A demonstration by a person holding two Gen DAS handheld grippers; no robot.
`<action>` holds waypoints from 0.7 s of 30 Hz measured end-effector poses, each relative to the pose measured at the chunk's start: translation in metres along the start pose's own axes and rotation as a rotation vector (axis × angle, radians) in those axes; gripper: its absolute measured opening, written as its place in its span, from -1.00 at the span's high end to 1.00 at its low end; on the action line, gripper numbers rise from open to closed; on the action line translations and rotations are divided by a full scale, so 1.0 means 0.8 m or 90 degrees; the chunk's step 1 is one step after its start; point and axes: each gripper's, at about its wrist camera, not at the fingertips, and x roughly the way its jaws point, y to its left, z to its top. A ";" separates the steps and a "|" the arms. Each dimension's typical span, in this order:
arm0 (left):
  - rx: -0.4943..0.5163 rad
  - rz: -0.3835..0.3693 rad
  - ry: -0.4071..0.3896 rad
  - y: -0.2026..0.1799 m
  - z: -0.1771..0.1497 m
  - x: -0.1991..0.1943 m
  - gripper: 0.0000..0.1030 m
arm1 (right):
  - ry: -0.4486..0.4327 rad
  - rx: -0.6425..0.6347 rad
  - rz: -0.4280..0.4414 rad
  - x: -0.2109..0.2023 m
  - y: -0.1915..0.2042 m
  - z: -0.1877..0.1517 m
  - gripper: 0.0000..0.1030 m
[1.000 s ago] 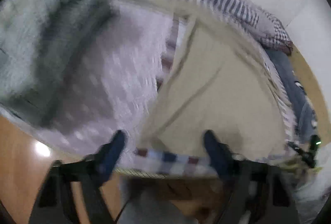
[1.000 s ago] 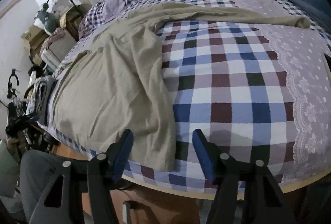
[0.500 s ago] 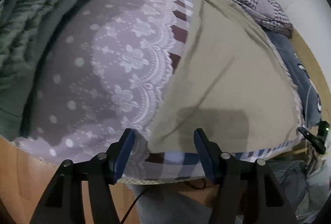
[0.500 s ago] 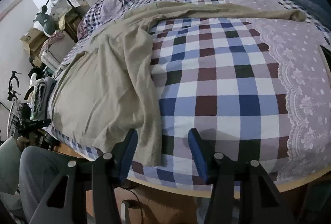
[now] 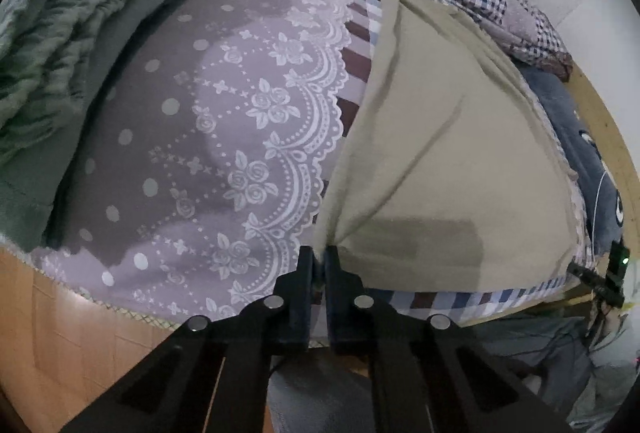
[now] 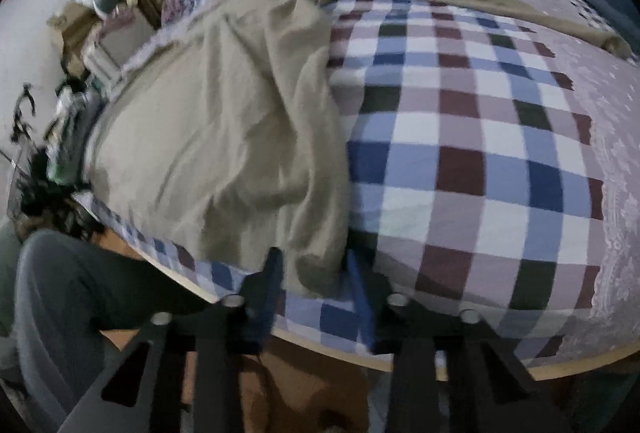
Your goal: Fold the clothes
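Bed [image 6: 460, 161], checked cover: beige garment [image 5: 448, 169] spread along its near edge. Left gripper [image 5: 318, 261] clenched on one hem corner; right gripper [image 6: 314, 273] straddles the other, jaws apart. Judged: grasping stage; next, right clamps before lifting.

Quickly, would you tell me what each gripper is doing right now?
Left gripper: shut on the beige garment.
Right gripper: open, straddling its corner.
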 end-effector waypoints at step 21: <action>-0.054 -0.037 -0.058 0.013 -0.030 -0.057 0.94 | 0.000 0.001 -0.022 -0.059 0.004 -0.019 0.96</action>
